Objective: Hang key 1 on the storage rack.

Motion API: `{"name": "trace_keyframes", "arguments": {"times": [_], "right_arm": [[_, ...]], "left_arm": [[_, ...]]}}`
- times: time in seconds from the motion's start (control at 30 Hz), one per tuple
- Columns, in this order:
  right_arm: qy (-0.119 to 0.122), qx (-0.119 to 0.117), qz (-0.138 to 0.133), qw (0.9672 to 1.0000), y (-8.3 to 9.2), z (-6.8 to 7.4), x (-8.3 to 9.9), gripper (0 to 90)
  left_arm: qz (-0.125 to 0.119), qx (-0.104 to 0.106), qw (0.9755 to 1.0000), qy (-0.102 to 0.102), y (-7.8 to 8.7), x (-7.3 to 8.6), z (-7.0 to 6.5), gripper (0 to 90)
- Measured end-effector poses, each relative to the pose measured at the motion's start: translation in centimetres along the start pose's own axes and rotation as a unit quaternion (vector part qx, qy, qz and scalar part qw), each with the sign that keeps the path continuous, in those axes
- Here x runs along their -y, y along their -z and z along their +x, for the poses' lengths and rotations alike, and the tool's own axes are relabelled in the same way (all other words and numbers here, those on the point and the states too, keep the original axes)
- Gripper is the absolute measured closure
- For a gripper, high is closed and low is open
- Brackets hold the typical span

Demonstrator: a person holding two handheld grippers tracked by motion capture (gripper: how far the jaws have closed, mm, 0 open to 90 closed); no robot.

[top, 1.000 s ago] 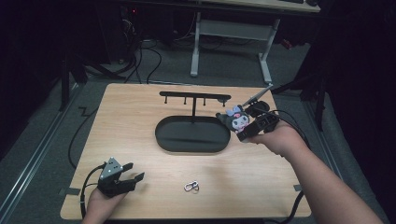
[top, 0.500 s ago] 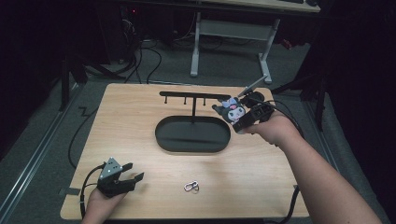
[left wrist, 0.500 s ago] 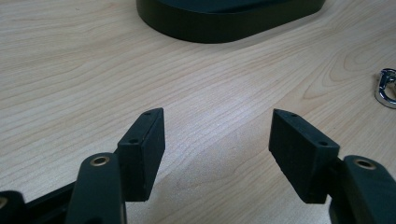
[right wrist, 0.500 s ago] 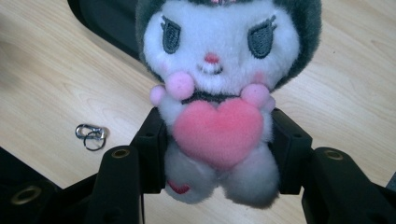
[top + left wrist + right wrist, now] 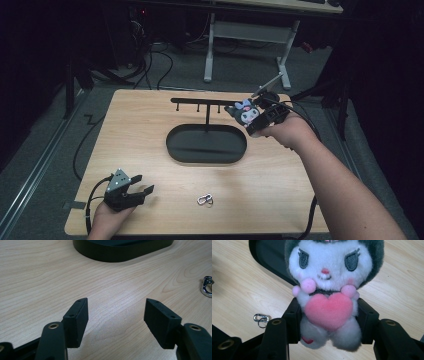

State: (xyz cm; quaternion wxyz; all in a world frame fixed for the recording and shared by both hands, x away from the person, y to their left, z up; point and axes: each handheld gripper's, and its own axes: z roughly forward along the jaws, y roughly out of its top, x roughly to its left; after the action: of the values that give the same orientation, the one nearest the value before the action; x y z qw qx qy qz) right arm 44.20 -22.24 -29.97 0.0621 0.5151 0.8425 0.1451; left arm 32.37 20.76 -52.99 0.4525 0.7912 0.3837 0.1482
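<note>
A small plush toy [image 5: 328, 290] with a white face, dark hood and pink heart is clamped at its body between the jaws of my right gripper [image 5: 328, 322]. In the high view the plush toy [image 5: 245, 112] hangs in my right gripper [image 5: 255, 119] beside the right end of the black hook rack [image 5: 205, 103], above its oval base [image 5: 206, 144]. My left gripper [image 5: 142, 191] rests at the table's front left, open, with nothing between its fingers [image 5: 77, 320]. A silver clip [image 5: 204, 200] lies on the wood near the front middle.
The wooden table [image 5: 150, 130] ends close behind the rack. Beyond it stand a white desk frame [image 5: 250, 35] and loose cables [image 5: 160, 55] on the dark floor. The silver clip [image 5: 207, 286] lies right of my left gripper's jaws.
My right gripper has carried the plush toy up and away from me, toward the right end of the rack's bar. The left gripper has stayed still.
</note>
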Motion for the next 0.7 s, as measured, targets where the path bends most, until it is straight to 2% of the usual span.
{"name": "trace_keyframes", "arguments": {"times": [0.37,0.7], "right_arm": [[-0.006,0.009,-0.002,0.9999,-0.2,-0.4,-0.5,49.3],[-0.017,0.010,-0.005,0.9998,-0.8,-1.3,0.5,49.3]], "left_arm": [[0.000,0.000,1.0000,-0.001,0.0,0.0,0.1,37.1],[-0.001,0.002,1.0000,0.001,0.0,0.0,0.0,37.1]]}}
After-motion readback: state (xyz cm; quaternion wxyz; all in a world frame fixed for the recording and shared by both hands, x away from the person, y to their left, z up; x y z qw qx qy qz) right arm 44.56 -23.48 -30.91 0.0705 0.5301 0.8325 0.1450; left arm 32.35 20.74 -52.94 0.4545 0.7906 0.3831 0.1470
